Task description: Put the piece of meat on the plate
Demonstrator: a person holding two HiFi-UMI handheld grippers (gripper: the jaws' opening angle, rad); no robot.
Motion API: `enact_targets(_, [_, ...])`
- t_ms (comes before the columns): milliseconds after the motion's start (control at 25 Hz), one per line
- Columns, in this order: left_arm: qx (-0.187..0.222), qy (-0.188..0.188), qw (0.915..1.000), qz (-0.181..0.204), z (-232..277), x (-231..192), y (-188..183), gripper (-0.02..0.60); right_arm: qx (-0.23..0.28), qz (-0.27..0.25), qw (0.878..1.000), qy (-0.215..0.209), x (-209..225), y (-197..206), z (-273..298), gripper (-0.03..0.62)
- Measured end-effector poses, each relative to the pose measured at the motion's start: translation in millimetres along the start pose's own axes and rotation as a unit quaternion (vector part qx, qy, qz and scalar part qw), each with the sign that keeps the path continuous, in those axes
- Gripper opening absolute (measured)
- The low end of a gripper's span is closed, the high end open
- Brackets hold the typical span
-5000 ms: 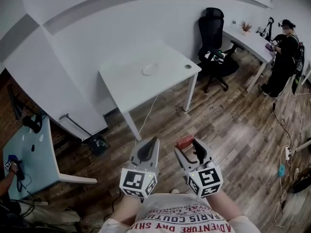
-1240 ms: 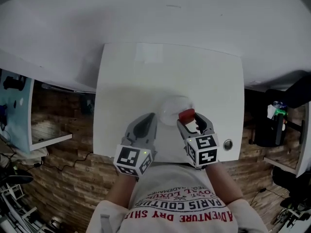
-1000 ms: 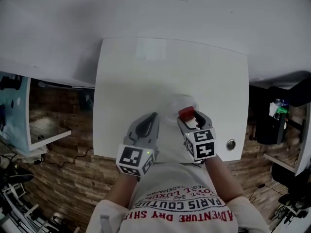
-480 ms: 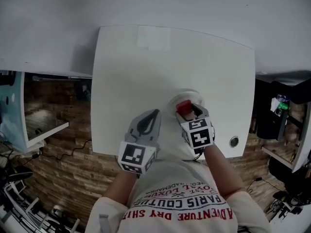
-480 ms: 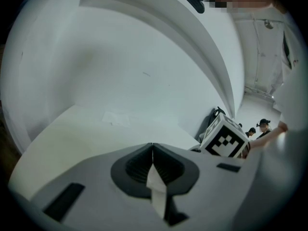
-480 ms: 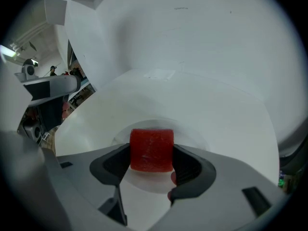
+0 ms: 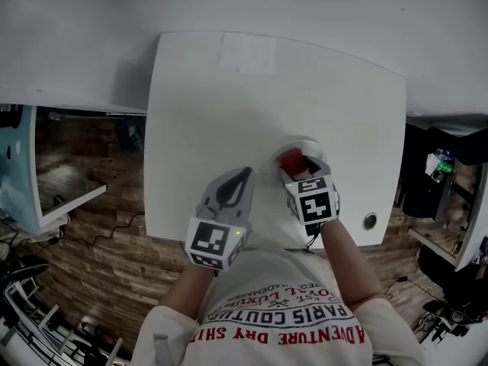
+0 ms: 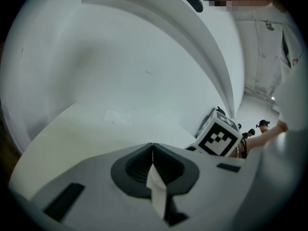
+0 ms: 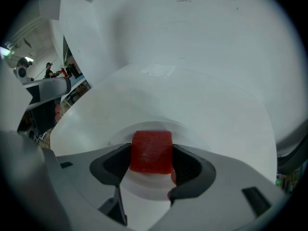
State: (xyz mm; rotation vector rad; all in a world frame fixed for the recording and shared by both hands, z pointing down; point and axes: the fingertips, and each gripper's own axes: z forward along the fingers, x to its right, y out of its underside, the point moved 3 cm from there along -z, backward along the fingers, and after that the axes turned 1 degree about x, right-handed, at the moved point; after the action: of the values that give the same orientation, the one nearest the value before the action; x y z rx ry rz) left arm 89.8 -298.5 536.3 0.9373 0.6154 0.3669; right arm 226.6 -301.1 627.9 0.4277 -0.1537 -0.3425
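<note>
White tabletop [image 7: 229, 113]; right hand-held gripper [image 9: 151, 159] pinches cubic red meat [image 7: 290, 158].

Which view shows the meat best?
Right gripper view: the meat sits large and central, clamped by the right gripper. Head view shows only a small red patch; left gripper view shows none of it.

Plate [image 7: 311, 143] mostly hidden — right tool [image 7: 293, 162] covers it

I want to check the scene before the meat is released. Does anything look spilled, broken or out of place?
Nothing stands out. The right hand-held gripper holds the red meat squarely over the white plate, the left hand-held gripper is shut and empty, and the white table shows no spill.
</note>
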Motion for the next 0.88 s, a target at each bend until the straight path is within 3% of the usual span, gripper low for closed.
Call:
enact_targets(360, [-0.016, 0.007, 0.9998, 0.003, -0.9, 1.1, 6.9, 0.006, 0.014, -0.011, 1.0, -0.009, -7.5, -0.1, -0.2, 0.282])
enact_targets(520, [-0.02, 0.01, 0.9997, 0.012, -0.7, 7.4, 5.0, 0.006, 0.047, -0.017, 0.999, -0.019, -4.8, -1.0, -11.0, 0.287])
enact_targets(720, [-0.017, 0.015, 0.9995, 0.021, -4.3, 21.4, 2.0, 0.006, 0.092, 0.018, 0.995, -0.019, 0.3, -6.1, -37.6, 0.283])
enact_targets(760, [-0.014, 0.015, 0.9995, 0.023, -5.0, 24.8, 0.4, 0.006, 0.099, 0.029, 0.995, -0.016, 3.1, -6.0, -42.5, 0.271])
enact_targets(840, [-0.009, 0.016, 0.9994, 0.028, -6.9, 31.9, -3.3, 0.006, 0.116, 0.053, 0.992, -0.004, 9.8, -5.7, -53.2, 0.133])
enact_targets(880, [-0.005, 0.017, 0.9994, 0.031, -8.5, 35.8, -5.2, 0.006, 0.125, 0.063, 0.99, 0.003, 12.9, -5.3, -59.0, 0.102])
